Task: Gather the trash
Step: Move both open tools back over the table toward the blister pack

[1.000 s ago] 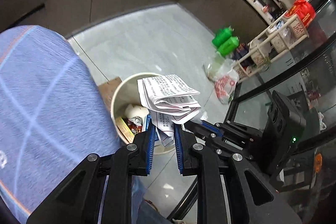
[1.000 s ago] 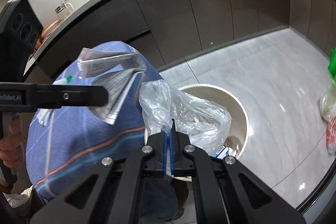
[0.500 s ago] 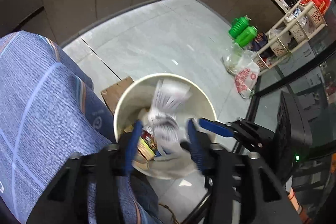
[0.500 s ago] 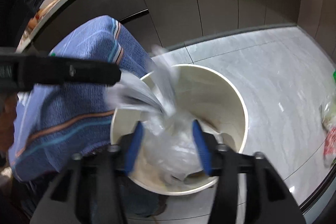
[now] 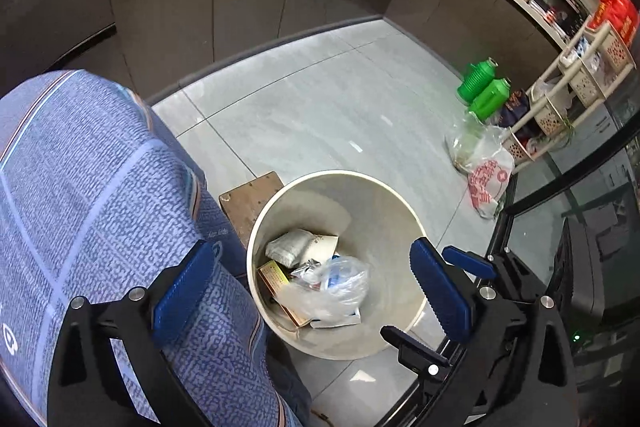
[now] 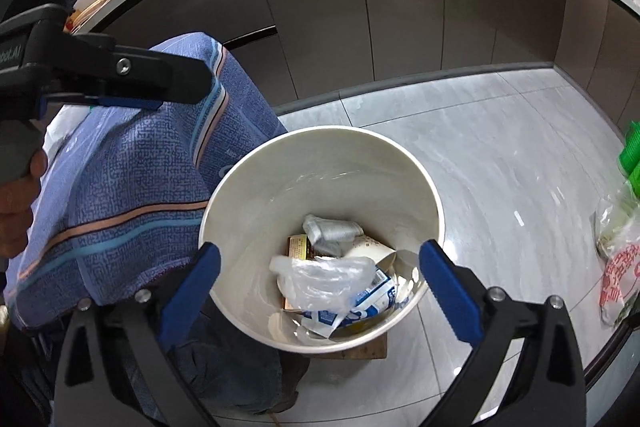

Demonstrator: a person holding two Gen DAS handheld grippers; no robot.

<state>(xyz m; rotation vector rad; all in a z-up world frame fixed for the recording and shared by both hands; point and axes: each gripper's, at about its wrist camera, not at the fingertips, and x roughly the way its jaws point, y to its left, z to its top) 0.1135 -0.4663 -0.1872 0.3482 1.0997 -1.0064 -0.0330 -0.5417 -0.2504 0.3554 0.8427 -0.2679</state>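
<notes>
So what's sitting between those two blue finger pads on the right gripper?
In the right wrist view, the open right gripper frames the white bin, with the clear plastic bag lying inside it.

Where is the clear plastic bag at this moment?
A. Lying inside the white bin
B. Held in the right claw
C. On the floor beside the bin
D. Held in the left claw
A: the clear plastic bag lies on the other trash inside the white bin, and the right claw and the left claw are open and hold nothing.

A crumpled clear plastic bag [image 6: 326, 281] lay on top of the paper scraps [image 6: 332, 231] (some printed) inside the round cream bin [image 6: 256, 211].
</notes>
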